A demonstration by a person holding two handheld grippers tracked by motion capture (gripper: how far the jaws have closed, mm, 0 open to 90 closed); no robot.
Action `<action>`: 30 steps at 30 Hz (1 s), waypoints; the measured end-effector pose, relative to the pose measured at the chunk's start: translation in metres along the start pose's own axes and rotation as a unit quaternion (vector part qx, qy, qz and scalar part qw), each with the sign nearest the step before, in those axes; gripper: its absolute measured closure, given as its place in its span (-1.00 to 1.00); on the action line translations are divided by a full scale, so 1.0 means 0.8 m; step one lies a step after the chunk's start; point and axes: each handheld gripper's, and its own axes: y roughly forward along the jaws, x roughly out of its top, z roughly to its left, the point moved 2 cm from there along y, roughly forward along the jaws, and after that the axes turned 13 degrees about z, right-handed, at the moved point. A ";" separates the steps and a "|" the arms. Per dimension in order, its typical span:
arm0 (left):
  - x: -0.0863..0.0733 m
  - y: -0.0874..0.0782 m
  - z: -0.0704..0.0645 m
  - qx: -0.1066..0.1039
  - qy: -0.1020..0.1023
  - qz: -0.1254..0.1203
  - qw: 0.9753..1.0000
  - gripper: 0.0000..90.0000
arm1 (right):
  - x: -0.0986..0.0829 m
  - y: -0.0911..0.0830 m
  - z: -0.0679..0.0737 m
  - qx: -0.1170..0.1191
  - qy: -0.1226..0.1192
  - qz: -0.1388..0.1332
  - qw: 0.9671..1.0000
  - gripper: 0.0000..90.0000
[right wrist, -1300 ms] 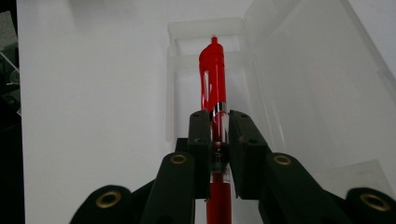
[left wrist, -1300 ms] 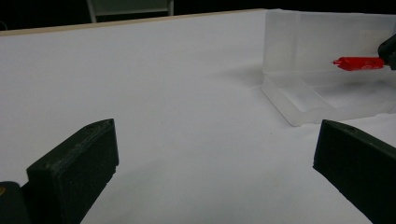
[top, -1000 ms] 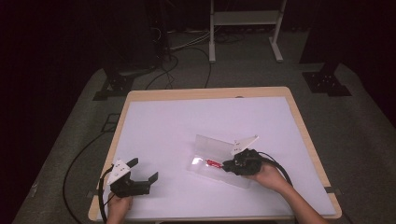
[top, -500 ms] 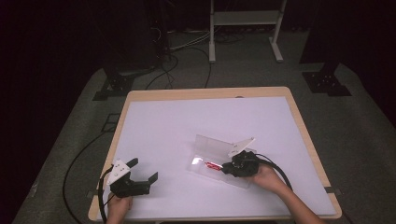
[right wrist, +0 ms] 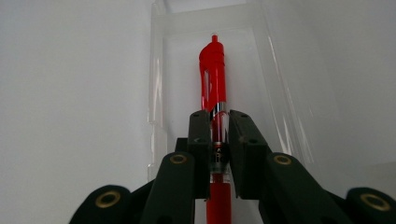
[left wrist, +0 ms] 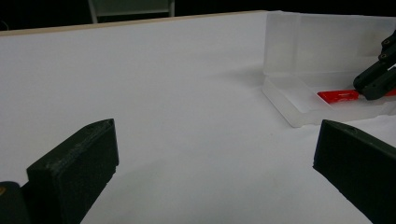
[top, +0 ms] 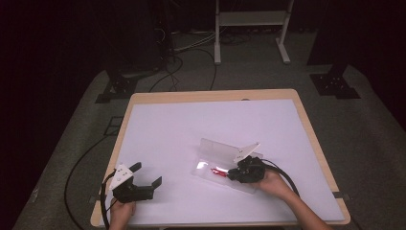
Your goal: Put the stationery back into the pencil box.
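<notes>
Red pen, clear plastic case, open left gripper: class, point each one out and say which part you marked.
Red pen (right wrist: 213, 70), right gripper view, on its clip end.
Clear plastic case (left wrist: 322, 44), left gripper view, on its upright lid.
Left gripper (top: 146, 175), high view, midway between its spread jaws.

Dim and murky all round the table in the high view, with the floor and far stands sunk in near-black; brightly lit on the white top alone, apparently from overhead. Soft overall, a little grainy, with a small hot glint on the clear plastic case. Faint, diffuse shadows in the left gripper view, falling toward the camera beneath the case; near jaws blurred, far edge of the table hazy. Even, washed-out white in the right gripper view, the red pen fairly sharp, the case walls streaked with pale reflections, lower foreground smeared out of focus.
</notes>
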 end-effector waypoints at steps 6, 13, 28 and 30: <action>0.000 0.000 0.000 0.000 -0.001 0.000 1.000 -1.00 | -0.002 0.001 0.001 -0.002 -0.001 0.001 1.000 0.74; 0.000 0.000 0.000 0.002 0.002 0.001 1.000 -1.00 | -0.003 0.000 0.001 0.001 0.001 -0.001 1.000 0.72; 0.000 0.000 -0.001 0.000 0.003 0.001 1.000 -1.00 | -0.013 -0.036 -0.001 0.009 0.012 -0.048 0.999 0.53; 0.000 0.000 -0.001 0.000 0.003 0.001 1.000 -1.00 | -0.016 -0.041 -0.001 0.006 0.011 -0.050 0.999 0.50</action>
